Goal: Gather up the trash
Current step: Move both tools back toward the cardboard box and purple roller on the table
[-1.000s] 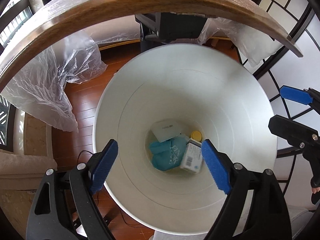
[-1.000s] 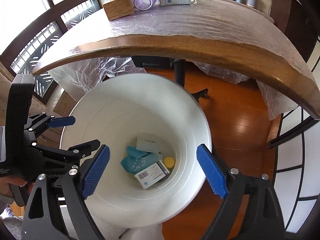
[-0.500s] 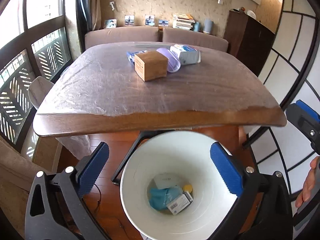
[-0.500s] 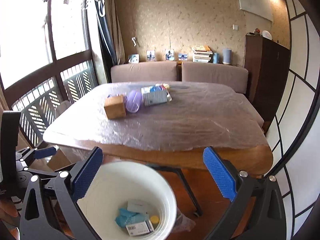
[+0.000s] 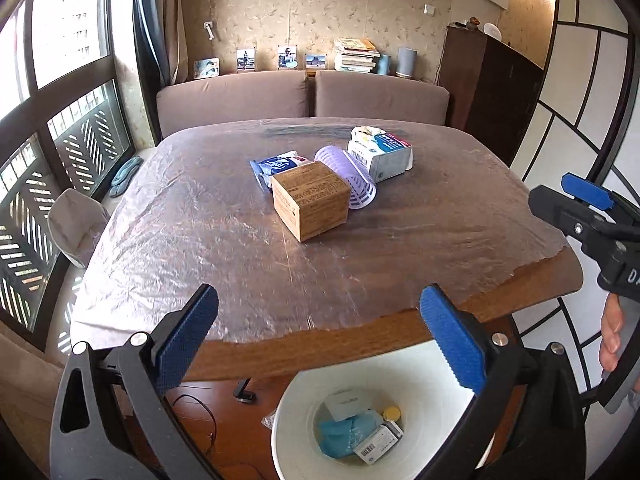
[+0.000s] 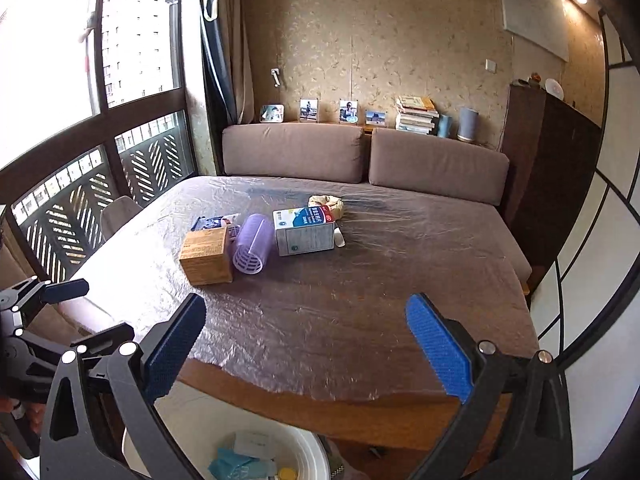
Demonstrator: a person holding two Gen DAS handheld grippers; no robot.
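A white bin (image 5: 420, 364) stands on the floor by the table's near edge and holds a blue pouch (image 5: 344, 434), a white box and a small carton; it also shows in the right wrist view (image 6: 308, 448). On the plastic-covered table (image 5: 224, 248) lie a brown cardboard box (image 5: 310, 204), a purple cylinder (image 5: 352, 178), a white and blue carton (image 5: 380, 154) and a blue packet (image 5: 276, 164). My left gripper (image 5: 320, 340) is open and empty above the table edge. My right gripper (image 6: 306, 344) is open and empty, also short of the objects.
A brown sofa (image 6: 360, 156) runs behind the table under a shelf of photos and books. A window with a railing (image 6: 80, 184) is on the left, a dark cabinet (image 6: 552, 152) on the right. A grey chair back (image 5: 76, 224) stands at the table's left side.
Both grippers have risen from over the bin's mouth to table height and tilted forward. The bin has dropped to the bottom of both views and the table objects have come into view.
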